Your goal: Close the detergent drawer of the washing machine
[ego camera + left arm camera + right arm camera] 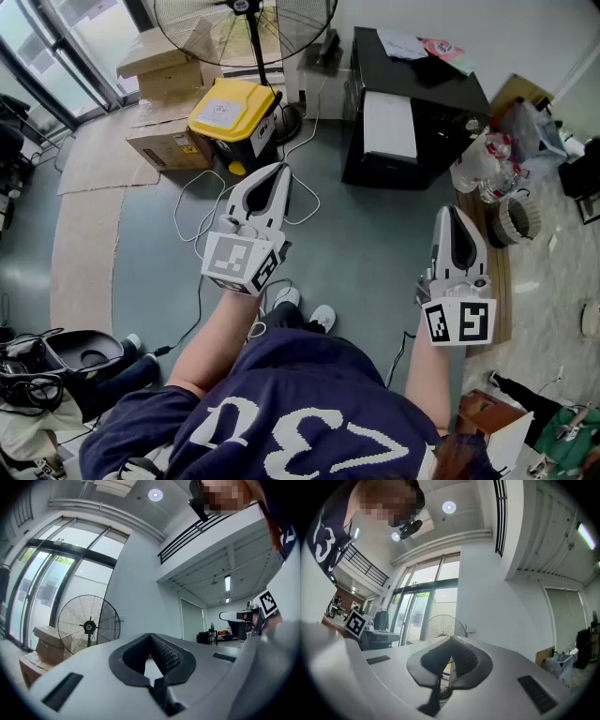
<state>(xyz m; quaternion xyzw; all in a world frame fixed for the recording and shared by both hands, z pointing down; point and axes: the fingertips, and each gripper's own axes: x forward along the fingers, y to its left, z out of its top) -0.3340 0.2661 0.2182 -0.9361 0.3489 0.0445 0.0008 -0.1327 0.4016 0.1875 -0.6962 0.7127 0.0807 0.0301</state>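
Left gripper (pixel 278 171): jaws pressed together, nothing between, tip just below the yellow bin (pixel 230 111) in front of the fan (pixel 246 23). Right gripper (pixel 452 214): jaws pressed together, empty, well right of fan, near black cabinet (pixel 422 112). Detergent drawer: cannot tell where.

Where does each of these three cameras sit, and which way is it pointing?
Head view: on the person's head, looking steeply down at the floor; shows both forearms, the left gripper, the right gripper, shirt and shoes.
Left gripper view: rides on the left gripper, looks along its shut fingers toward the fan and windows; shirt at upper right.
Right gripper view: rides on the right gripper, looks along its shut fingers toward glass doors; shirt at upper left.
Shared: all three show the fan.
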